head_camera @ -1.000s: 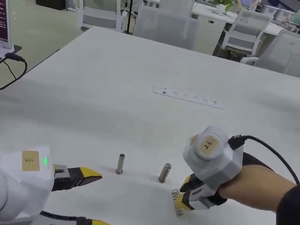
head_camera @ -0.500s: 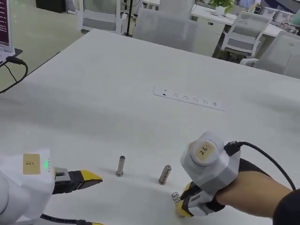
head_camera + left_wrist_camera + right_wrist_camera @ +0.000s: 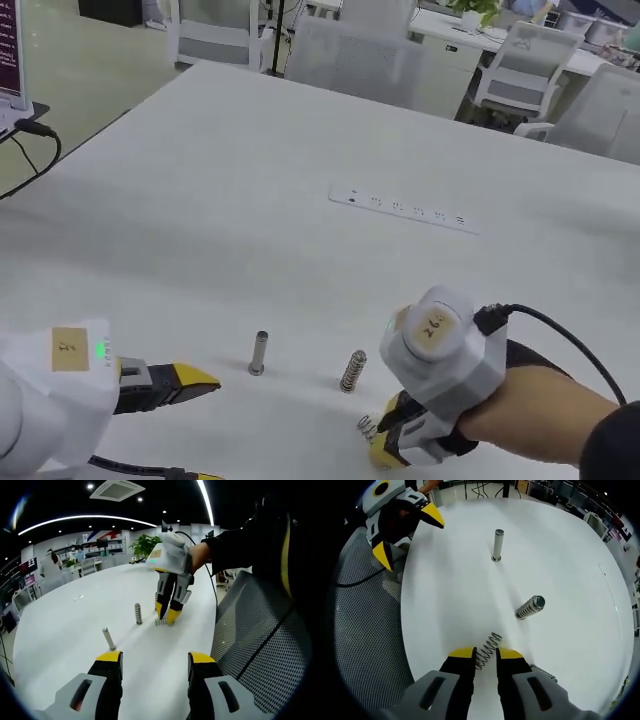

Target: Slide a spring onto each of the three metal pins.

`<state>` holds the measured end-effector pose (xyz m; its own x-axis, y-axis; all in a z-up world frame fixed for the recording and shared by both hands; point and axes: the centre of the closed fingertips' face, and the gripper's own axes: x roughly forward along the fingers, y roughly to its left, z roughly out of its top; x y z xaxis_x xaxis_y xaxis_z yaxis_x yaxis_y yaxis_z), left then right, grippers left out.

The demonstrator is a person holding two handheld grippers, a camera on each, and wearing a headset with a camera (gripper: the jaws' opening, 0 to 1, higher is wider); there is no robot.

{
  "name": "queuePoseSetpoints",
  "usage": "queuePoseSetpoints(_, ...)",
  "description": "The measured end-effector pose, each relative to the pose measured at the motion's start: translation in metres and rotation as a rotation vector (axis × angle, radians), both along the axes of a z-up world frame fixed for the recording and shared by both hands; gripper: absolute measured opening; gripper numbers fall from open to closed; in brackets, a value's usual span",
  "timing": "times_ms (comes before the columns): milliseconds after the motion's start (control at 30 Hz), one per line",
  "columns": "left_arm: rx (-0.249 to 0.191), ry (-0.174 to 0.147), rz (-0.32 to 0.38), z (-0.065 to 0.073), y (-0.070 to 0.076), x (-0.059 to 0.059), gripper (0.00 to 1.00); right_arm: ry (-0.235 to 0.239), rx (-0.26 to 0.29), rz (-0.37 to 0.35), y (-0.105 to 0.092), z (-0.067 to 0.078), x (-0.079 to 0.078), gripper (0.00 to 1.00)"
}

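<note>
**Right gripper has a spring, left gripper waits open**

On the white worktable [image 3: 300, 170] two pins stand upright side by side. The bare, short steel pin [image 3: 259, 353] is on the left. The steel pin already wearing a coil spring [image 3: 352, 370] is to its right, well apart from it. A flat white power strip [image 3: 395, 208] lies farther back on the table.

Your right gripper [image 3: 385, 447] is low over the near right part of the table, just nearer than the sprung pin and slightly right of it. Its yellow-tipped jaws are drawn in to a narrow gap, and the near end of a loose steel spring [image 3: 366, 428] is caught between them. The rest of the coil sticks out past the jaw tips, pointing left and away from you.

In the right gripper view the loose steel spring [image 3: 487, 650] slants up from between the tips of the right gripper [image 3: 486, 654]. It aims into the open table between the bare pin [image 3: 497, 545] and the sprung pin [image 3: 530, 607], touching neither. The sprung pin is the closer of the two.

Your left gripper [image 3: 190, 425] is at the near left, its jaws spread wide and holding nothing. The bare pin is just beyond and right of its upper tip. In the left gripper view the bare pin [image 3: 108, 638] stands just past the left jaw of the left gripper [image 3: 155, 660]. The sprung pin [image 3: 138, 613] and the right gripper [image 3: 167, 616] are farther on, with the loose spring [image 3: 160, 622] low at that gripper's tips, close to the tabletop.
</note>
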<state>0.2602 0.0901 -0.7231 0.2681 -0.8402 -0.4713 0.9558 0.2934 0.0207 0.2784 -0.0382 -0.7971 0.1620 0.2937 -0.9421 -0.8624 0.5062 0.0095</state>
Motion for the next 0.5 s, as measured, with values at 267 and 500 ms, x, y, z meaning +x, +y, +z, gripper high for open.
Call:
queuePoseSetpoints(267, 0.003, 0.001, -0.004, -0.0004, -0.0010, -0.0004, 0.46, 0.011, -0.023, -0.019, -0.0053, -0.0034, -0.0027, 0.14)
queuePoseSetpoints(500, 0.005, 0.000, -0.009, -0.0004, -0.0022, -0.0005, 0.46, -0.015, -0.052, 0.048, -0.0056, -0.0042, -0.0028, 0.09)
